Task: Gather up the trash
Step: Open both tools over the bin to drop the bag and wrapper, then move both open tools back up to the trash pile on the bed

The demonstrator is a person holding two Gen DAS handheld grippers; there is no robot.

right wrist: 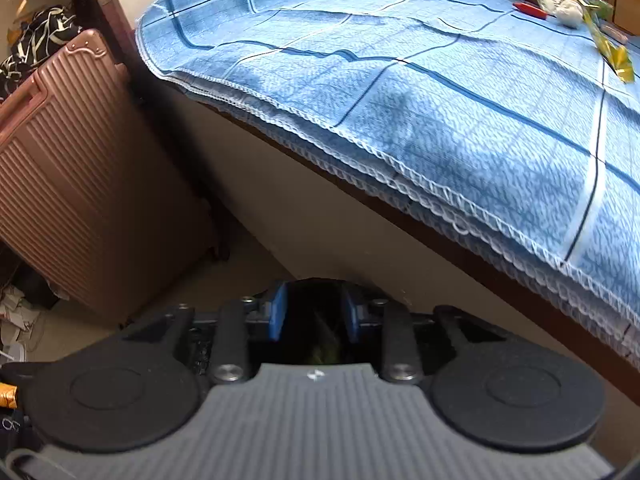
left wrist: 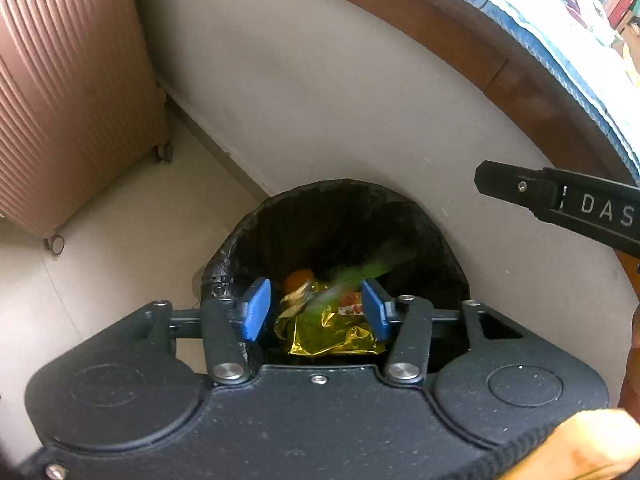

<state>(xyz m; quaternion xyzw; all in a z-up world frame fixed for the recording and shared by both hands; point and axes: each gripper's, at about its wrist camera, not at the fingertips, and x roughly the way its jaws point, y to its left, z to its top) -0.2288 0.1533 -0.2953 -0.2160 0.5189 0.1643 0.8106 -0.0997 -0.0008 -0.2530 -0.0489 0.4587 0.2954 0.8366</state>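
1. Left wrist view: left gripper (left wrist: 316,308) aimed steeply down over the bin (left wrist: 240,240), a black liner folded over its rim; blue pads parted to a middling gap, pressing on nothing
2. Between and just beyond those pads, a green wrapper (left wrist: 372,266), smeared by blur and lying free inside the bin's mouth; beneath it a gold foil packet (left wrist: 332,332) and an orange piece (left wrist: 298,278), both already in the liner
3. Right wrist view: right gripper (right wrist: 312,316) poised over the same dark opening, jaws likewise part open and empty, with only a faint greenish shape deep below; in the left wrist view, one black finger of it showing at the right, above the bin
4. Trash not yet collected: a white crumpled ball (right wrist: 570,14), a red item (right wrist: 530,9) and a gold-green wrapper (right wrist: 608,48), all on the blue checked cloth (right wrist: 400,80) at its far right end, well apart from both tools
5. Deciding relation, as judged: remaining pieces up and to the far right of the bin, hence nearer the right hand; long axis of the gold-green wrapper running far to near, slanting rightward, so probably best taken across its narrow width
6. Pink suitcase (right wrist: 80,180) at the left, clear of that path
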